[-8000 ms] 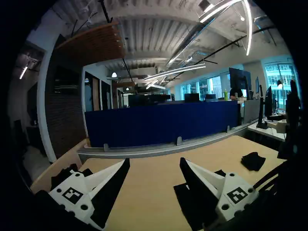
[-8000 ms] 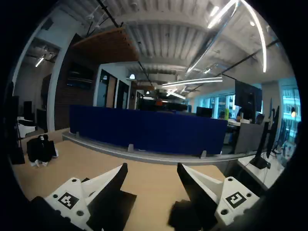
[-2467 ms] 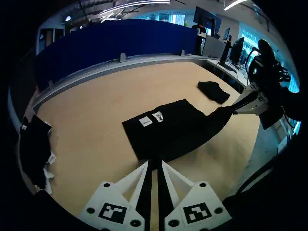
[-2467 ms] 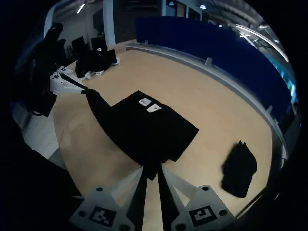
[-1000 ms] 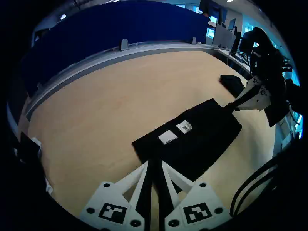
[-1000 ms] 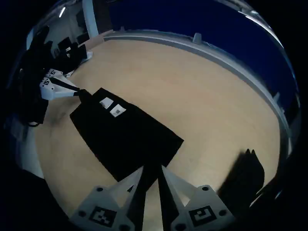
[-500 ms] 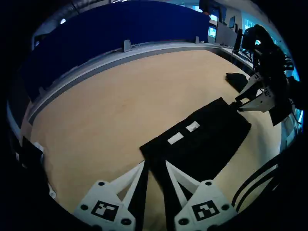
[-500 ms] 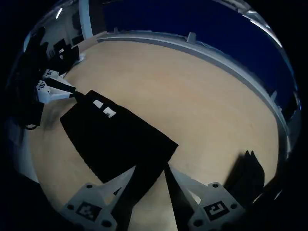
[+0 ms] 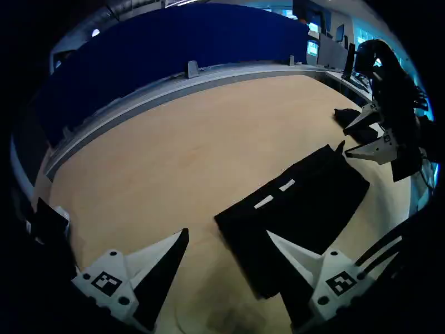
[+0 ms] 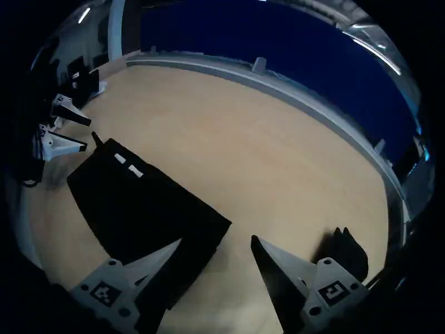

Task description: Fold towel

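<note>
Where it lies flat on the desk, the black rectangular cloth towel (image 9: 303,209) (image 10: 133,209) reads as a neat oblong with straight edges. Two small white tags (image 9: 276,195) (image 10: 127,162) sit side by side on its upper face, near one long edge. One corner by the tags stands up in a small peak.

Surface: a pale wooden tabletop (image 9: 183,145) (image 10: 261,150), broad and curved at the far side, with the towel toward its near edge. A grey rail (image 9: 167,92) (image 10: 311,100) runs along the back edge, and a deep blue partition screen (image 9: 167,50) (image 10: 267,39) rises behind it. A small crumpled black cloth (image 9: 356,118) (image 10: 347,253) lies on the wood well apart from the towel. A dark pile (image 9: 47,228) (image 10: 83,78) sits at the far left end of the desk. Monitors (image 9: 334,39) stand past the screen in the left gripper view. The room is dim, office-like.

Left gripper (image 9: 226,232) (image 10: 86,135) — fingers spread wide and gripping nothing. Between them, in its own view, are bare wood and the towel's near corner. One white finger overlaps the towel's end in the picture; whether it touches the cloth I cannot tell. From the right gripper view it is just beside the tagged end of the towel, apart from the peaked corner.

Right gripper (image 10: 216,239) (image 9: 346,143) — likewise wide open and gripping nothing. In its own view one finger lies over the towel's near end, the other over bare wood. From the left gripper view its tips point at the far end of the towel, close to it but not closed on it.
</note>
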A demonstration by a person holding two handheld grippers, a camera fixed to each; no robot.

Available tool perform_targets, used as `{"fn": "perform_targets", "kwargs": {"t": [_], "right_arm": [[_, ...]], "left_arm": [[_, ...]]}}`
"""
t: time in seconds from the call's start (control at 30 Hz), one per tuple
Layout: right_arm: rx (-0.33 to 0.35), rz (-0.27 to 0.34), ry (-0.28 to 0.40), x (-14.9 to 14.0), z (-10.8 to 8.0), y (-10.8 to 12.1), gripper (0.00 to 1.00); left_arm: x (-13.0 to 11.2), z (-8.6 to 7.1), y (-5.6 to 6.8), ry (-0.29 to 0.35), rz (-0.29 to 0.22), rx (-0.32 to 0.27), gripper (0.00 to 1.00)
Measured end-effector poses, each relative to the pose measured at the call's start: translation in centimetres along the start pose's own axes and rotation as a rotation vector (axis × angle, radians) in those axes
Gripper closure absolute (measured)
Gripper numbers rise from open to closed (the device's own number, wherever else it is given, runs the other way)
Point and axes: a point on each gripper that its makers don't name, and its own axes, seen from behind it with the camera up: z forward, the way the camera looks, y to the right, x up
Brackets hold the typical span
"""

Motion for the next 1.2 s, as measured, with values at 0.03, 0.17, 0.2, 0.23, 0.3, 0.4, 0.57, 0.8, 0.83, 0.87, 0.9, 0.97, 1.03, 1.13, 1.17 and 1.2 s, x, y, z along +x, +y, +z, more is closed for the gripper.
{"fn": "perform_targets", "kwargs": {"t": [0.03,0.17,0.2,0.23,0.3,0.4,0.57,0.8,0.83,0.87,0.9,0.97,1.03,1.13,1.17,1.2], "right_arm": [[-0.004,0.005,0.004,0.1,-0.1,0.1,0.14],[-0.01,0.021,0.013,0.2,-0.3,0.4,0.11],[-0.007,0.024,0.013,0.1,-0.4,0.4,0.07],[-0.004,0.028,0.013,0.0,-0.5,0.3,0.01],[0.001,0.035,0.014,-0.2,-0.8,0.3,0.0],[0.003,0.046,0.015,-0.5,-1.2,0.2,0.0],[0.001,0.057,0.016,-1.4,-2.4,0.0,0.0],[0.011,0.053,0.012,-3.0,-4.5,-1.0,0.0],[0.012,0.052,0.012,-3.3,-4.8,-1.2,0.0],[0.012,0.051,0.011,-3.5,-5.0,-1.3,0.0],[0.013,0.051,0.009,-3.7,-5.1,-1.4,0.0],[0.016,0.051,0.004,-4.1,-5.4,-1.6,0.0],[0.018,0.052,0.003,-4.4,-5.5,-1.7,0.0],[0.021,0.053,0.004,-4.5,-5.8,-1.9,0.0],[0.022,0.053,0.005,-4.5,-5.8,-1.9,0.0],[0.023,0.051,0.006,-4.5,-5.9,-2.0,0.0]], "left_arm": [[0.0,0.0,-0.2,0.001,0.002,0.008,0.07],[0.0,-0.3,-0.4,0.001,0.002,0.02,0.07],[0.0,-0.4,-0.4,0.001,-0.001,0.018,0.07],[0.0,-0.5,-0.4,0.002,-0.006,0.016,0.07],[-0.1,-0.7,-0.3,0.003,-0.016,0.011,0.07],[-0.1,-1.1,-0.1,0.007,-0.032,0.004,0.07],[-0.4,-1.9,0.1,0.012,-0.041,0.002,0.07],[-1.2,-3.8,0.8,0.015,-0.053,0.001,0.07],[-1.4,-4.0,1.0,0.016,-0.056,-0.001,0.07],[-1.5,-4.3,1.2,0.017,-0.059,-0.003,0.07],[-1.7,-4.4,1.2,0.016,-0.061,-0.003,0.07],[-2.1,-4.7,1.3,0.014,-0.064,0.0,0.07],[-2.3,-4.9,1.2,0.014,-0.069,0.01,0.07],[-2.6,-5.4,0.8,0.019,-0.084,0.031,0.07],[-2.7,-5.5,0.7,0.022,-0.091,0.039,0.07],[-2.8,-5.8,0.5,0.023,-0.103,0.049,0.07]]}}
